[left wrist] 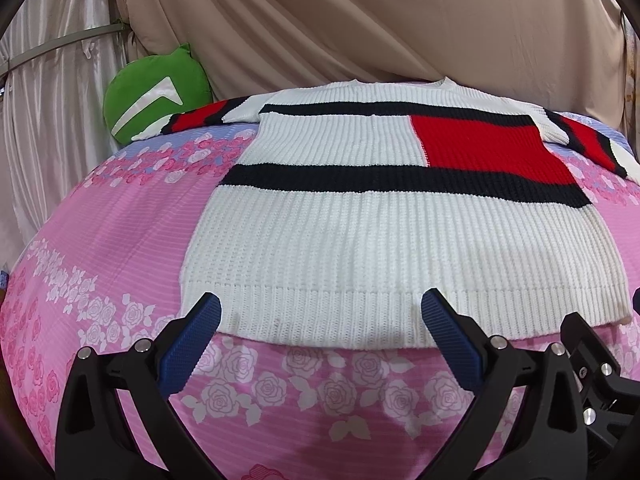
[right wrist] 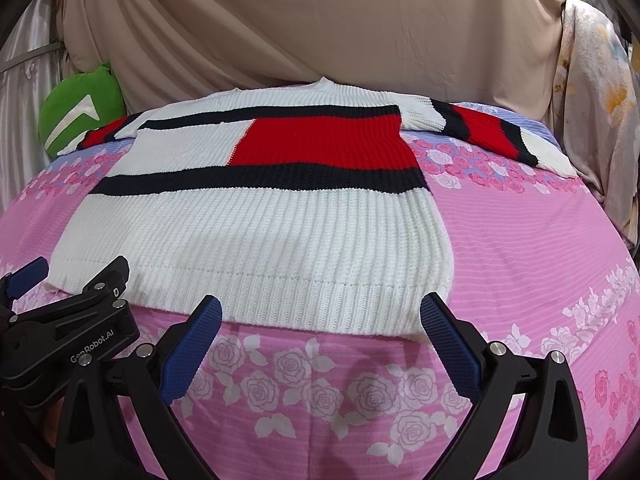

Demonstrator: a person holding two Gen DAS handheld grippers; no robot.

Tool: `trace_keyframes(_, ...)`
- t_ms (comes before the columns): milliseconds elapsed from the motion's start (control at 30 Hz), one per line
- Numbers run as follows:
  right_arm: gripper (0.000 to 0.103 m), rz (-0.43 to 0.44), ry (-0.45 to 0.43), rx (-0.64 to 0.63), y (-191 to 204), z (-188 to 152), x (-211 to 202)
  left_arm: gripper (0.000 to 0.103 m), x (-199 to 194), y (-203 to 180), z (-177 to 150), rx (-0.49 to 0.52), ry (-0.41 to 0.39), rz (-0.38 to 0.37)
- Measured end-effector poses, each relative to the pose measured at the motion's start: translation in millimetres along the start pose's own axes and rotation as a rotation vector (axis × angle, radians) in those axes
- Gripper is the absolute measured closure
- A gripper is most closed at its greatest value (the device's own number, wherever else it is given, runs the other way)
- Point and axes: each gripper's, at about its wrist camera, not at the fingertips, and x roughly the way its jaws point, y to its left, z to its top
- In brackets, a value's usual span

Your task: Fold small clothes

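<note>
A white knit sweater (left wrist: 400, 240) with black stripes and a red block lies flat and spread out on the bed, sleeves out to both sides; it also shows in the right wrist view (right wrist: 256, 232). My left gripper (left wrist: 322, 308) is open, its blue fingers just over the left part of the sweater's hem. My right gripper (right wrist: 322, 310) is open over the hem's right part. Neither holds anything. The left gripper's body shows at the left in the right wrist view (right wrist: 80, 320), and the right gripper's body at the right edge in the left wrist view (left wrist: 592, 364).
The bed has a pink rose-print sheet (left wrist: 100, 240). A green cushion (left wrist: 156, 96) sits at the far left by the headboard. Beige draped fabric (right wrist: 320, 20) hangs behind the bed, and a floral cloth (right wrist: 592, 120) hangs at the right.
</note>
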Motion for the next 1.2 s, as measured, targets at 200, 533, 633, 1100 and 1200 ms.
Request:
trace_keyframes(200,0.005,0.001,0.000,0.001,-0.1,0.2,0.3,0.005,1.2,0.5,-1.2,0.003,0.004,-0.002)
trace_keyframes(533,0.005,0.003,0.001,0.000,-0.3,1.3,0.7,0.005,1.0,-0.1,-0.2,0.004,0.006,-0.001)
trace_keyframes(633,0.005,0.004,0.002,0.001,0.5,-0.6,2.1,0.005,1.1,-0.2,0.0,0.004,0.007,-0.001)
trace_keyframes(1100,0.005,0.008,-0.002,0.007,2.3,-1.0,-0.3,0.005,0.4,0.7,0.2,0.002,0.007,0.000)
trace_keyframes(1200,0.005,0.009,0.000,0.008,2.3,-1.0,0.1,0.005,0.1,1.1,0.0,0.001,0.006,-0.001)
